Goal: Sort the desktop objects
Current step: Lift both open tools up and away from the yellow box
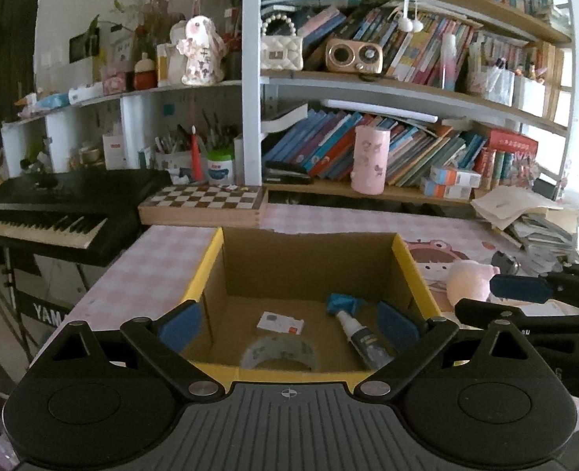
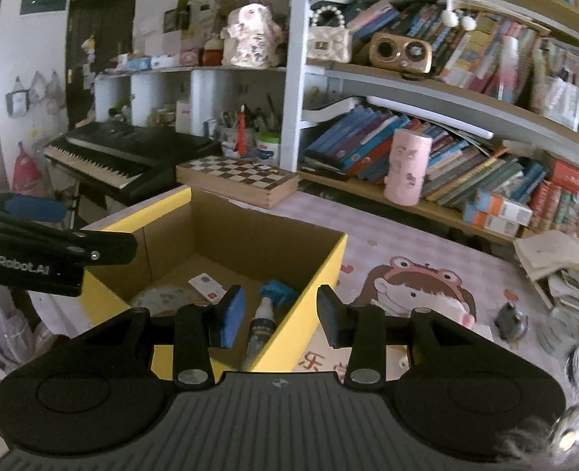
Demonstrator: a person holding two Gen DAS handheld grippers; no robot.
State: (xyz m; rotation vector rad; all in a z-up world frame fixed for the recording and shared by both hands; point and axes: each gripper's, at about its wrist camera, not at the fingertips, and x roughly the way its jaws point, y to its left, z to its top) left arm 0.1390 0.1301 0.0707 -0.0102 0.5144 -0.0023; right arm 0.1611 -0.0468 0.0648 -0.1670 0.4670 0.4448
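The desk [image 1: 163, 251], covered in a pink checked cloth with a cartoon print, carries an open yellow-sided cardboard box [image 1: 411, 274] set close to its near-left corner. Behind it stands a crowded bookshelf [image 1: 368, 82], with a black keyboard [image 1: 53, 216] to the left and a wooden chessboard case [image 1: 203, 200] on the desk's far edge. The left gripper [image 1: 289, 324] is held above the near edge of the box, angled downward toward its interior, jaws spread wide with nothing between the blue pads. The right gripper [image 2: 279, 316] is held over the right-hand wall of the box, likewise pitched downward and canted to one side; its jaws stand partly apart, straddling the yellow wall from above, and grip nothing. Each gripper shows at the edge of the other's view, the two near each other. Inside the box, on the floor: a roll of clear tape [image 1: 279, 353] against the near wall, a small spray bottle [image 1: 352, 329] with blue head lying flat at right, and a white card [image 1: 279, 322] between them. A pink plush toy [image 1: 470, 278] lies on the desk just right of the box.
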